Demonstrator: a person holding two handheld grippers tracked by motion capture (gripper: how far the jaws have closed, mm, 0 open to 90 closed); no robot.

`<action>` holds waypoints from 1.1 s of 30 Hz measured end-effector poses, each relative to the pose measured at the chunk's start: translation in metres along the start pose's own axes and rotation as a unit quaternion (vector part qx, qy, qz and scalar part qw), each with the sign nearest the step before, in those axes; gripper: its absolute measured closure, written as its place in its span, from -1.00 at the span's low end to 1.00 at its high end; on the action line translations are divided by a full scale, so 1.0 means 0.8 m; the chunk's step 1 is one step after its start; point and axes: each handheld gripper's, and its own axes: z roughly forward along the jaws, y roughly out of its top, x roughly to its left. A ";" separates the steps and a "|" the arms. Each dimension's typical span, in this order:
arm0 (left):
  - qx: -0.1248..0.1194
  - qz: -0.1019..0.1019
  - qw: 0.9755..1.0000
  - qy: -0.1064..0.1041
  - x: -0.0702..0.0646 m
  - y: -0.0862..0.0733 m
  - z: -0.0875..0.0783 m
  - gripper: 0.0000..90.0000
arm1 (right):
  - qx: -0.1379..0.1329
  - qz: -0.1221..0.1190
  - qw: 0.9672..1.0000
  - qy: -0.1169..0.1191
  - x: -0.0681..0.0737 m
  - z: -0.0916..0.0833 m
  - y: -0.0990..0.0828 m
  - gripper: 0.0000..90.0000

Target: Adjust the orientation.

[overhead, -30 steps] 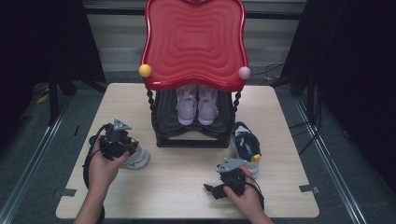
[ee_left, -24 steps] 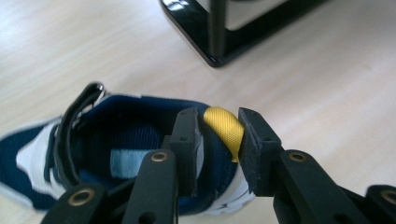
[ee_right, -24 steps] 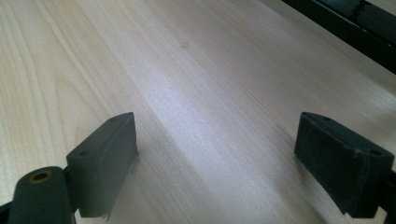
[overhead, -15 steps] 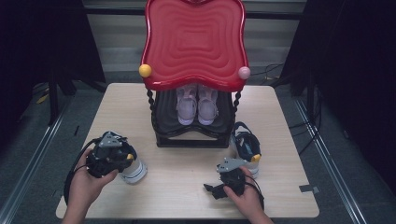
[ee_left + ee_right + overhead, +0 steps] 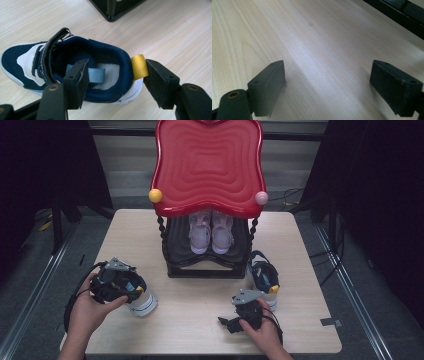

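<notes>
A navy and white shoe (image 5: 62,65) with a yellow heel loop (image 5: 138,67) lies on the wooden table (image 5: 200,320) at the front left. My left gripper (image 5: 115,67) straddles its heel, one jaw inside the shoe and the other outside against the loop. Its jaws have just been opening and no longer clamp the heel. In the high view this left gripper (image 5: 137,292) sits over the shoe (image 5: 146,304). The matching shoe (image 5: 263,277) stands right of the rack. My right gripper (image 5: 329,67) is open over bare wood, at the front right (image 5: 227,322).
A black shoe rack (image 5: 205,265) with a big red wavy top (image 5: 207,165) stands at the table's middle back. A pair of pink shoes (image 5: 211,232) sits on its shelf. Dark curtains flank the table.
My left hand shifted toward the near left edge with the navy shoe. Its jaws have spread apart around the heel. The right hand stayed put.
</notes>
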 end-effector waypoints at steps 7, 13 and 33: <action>0.056 0.039 0.998 -0.004 -0.007 0.019 0.000 -0.08 | 0.000 0.000 1.000 0.000 0.000 0.000 0.000 -0.72; 0.100 0.048 0.994 -0.015 -0.008 0.025 0.009 0.02 | 0.000 0.000 1.000 0.000 0.000 0.000 0.000 -0.72; 0.196 0.058 0.977 -0.055 -0.008 0.043 0.038 0.12 | 0.000 -0.001 1.000 0.001 0.000 0.000 0.000 -0.72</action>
